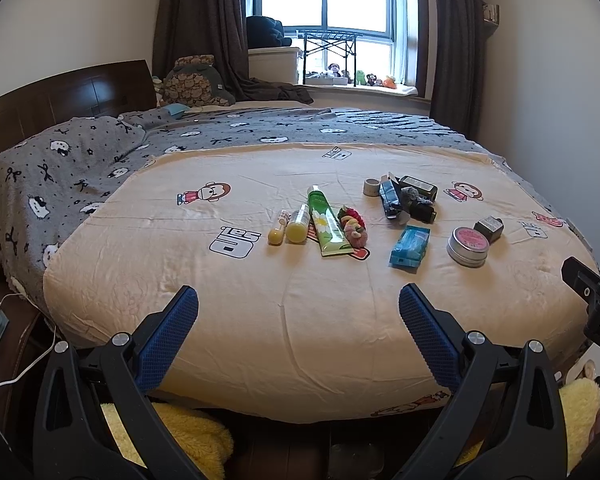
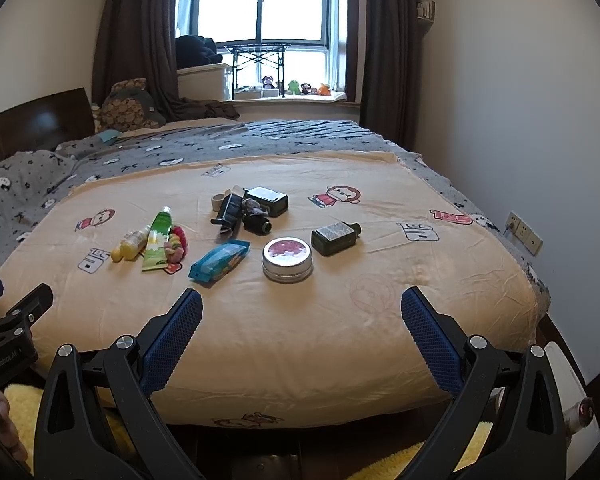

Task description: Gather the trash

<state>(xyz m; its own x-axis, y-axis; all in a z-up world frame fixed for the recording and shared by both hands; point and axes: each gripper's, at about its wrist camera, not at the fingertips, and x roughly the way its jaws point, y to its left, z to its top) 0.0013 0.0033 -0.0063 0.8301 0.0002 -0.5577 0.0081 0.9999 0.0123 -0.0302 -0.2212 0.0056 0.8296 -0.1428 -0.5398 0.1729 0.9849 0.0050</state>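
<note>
Your left black plastic gripper has two fingers with blue, finely gridded rubber pads and round silver screws at the joints. Your right black plastic gripper looks the same. White lettering marks one body's side.

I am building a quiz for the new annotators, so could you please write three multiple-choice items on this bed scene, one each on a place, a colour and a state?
1. Where does the round tin lie?
A. on the windowsill
B. on the bed between the blue packet and the dark bottle
C. on the floor

2. What colour is the tube with the daisy?
A. green
B. red
C. black

3. How do the left gripper and right gripper stand?
A. both shut on items
B. one holds the tin
C. both open, holding nothing

Answers: B, it sits between the two; A, the body is green; C, the blue pads stand wide apart over bare sheet.
</note>
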